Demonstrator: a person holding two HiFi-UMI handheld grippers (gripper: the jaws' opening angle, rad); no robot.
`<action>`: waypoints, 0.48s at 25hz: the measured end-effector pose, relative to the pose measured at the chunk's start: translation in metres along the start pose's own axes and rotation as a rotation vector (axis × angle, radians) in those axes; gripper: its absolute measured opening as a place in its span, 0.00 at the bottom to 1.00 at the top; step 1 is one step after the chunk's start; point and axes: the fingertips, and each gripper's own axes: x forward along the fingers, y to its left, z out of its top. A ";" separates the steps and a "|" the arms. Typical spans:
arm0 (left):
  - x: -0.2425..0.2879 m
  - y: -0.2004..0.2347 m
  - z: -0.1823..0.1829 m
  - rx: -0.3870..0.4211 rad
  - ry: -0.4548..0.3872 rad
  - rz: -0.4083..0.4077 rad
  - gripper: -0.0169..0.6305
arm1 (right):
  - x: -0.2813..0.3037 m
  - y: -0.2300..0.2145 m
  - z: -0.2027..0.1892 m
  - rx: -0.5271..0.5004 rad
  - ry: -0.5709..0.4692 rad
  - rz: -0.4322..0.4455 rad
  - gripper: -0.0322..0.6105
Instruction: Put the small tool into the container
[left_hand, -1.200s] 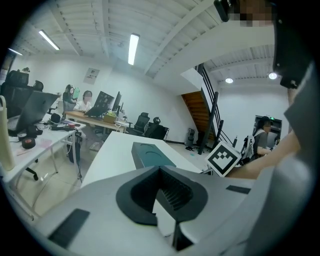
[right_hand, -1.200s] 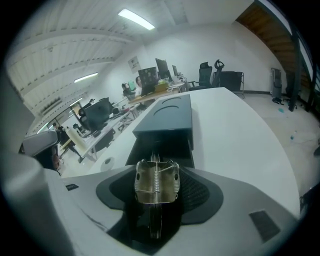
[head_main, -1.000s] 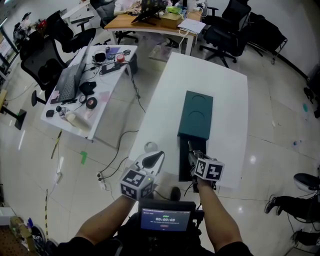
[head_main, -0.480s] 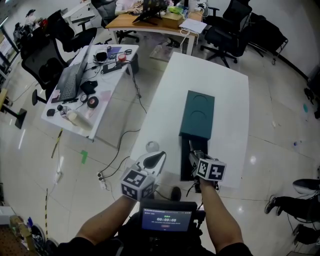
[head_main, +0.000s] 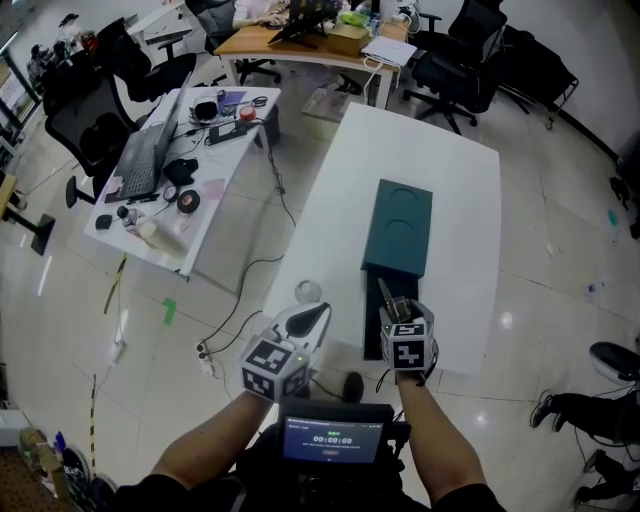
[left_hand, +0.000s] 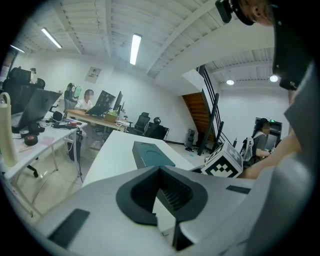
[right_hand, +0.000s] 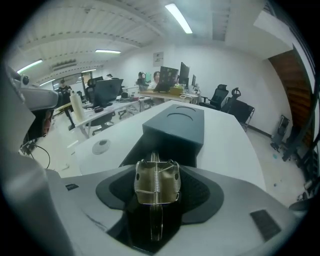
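A dark teal box (head_main: 400, 235) lies lengthwise on the white table (head_main: 450, 170), with its black drawer (head_main: 371, 330) pulled out toward me. My right gripper (head_main: 391, 304) hovers over that open drawer. It is shut on a small metal spring tool (right_hand: 156, 182), which stands upright between the jaws, and the teal box (right_hand: 175, 125) lies just beyond it. My left gripper (head_main: 316, 312) hangs off the table's near left corner. Its jaws (left_hand: 160, 172) meet at the tips with nothing in them.
A round white disc (head_main: 308, 291) sits near the table's front left corner. A second desk (head_main: 150, 215) with a laptop and clutter stands to the left. Cables trail on the floor between them. Office chairs (head_main: 455, 50) stand beyond the table's far end.
My right gripper has rolled about its own axis over the drawer, so its marker cube now faces up squarely. The tool stays in its jaws. The left gripper has kept still.
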 end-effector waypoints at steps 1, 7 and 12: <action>-0.001 0.000 0.000 0.000 0.001 0.000 0.05 | 0.000 0.000 0.000 -0.024 0.005 -0.005 0.46; -0.008 0.003 0.001 0.001 -0.001 0.009 0.05 | -0.001 0.012 -0.009 -0.119 0.041 -0.003 0.55; -0.019 0.004 0.000 0.000 -0.005 0.020 0.05 | -0.008 0.029 -0.013 -0.179 0.040 0.018 0.55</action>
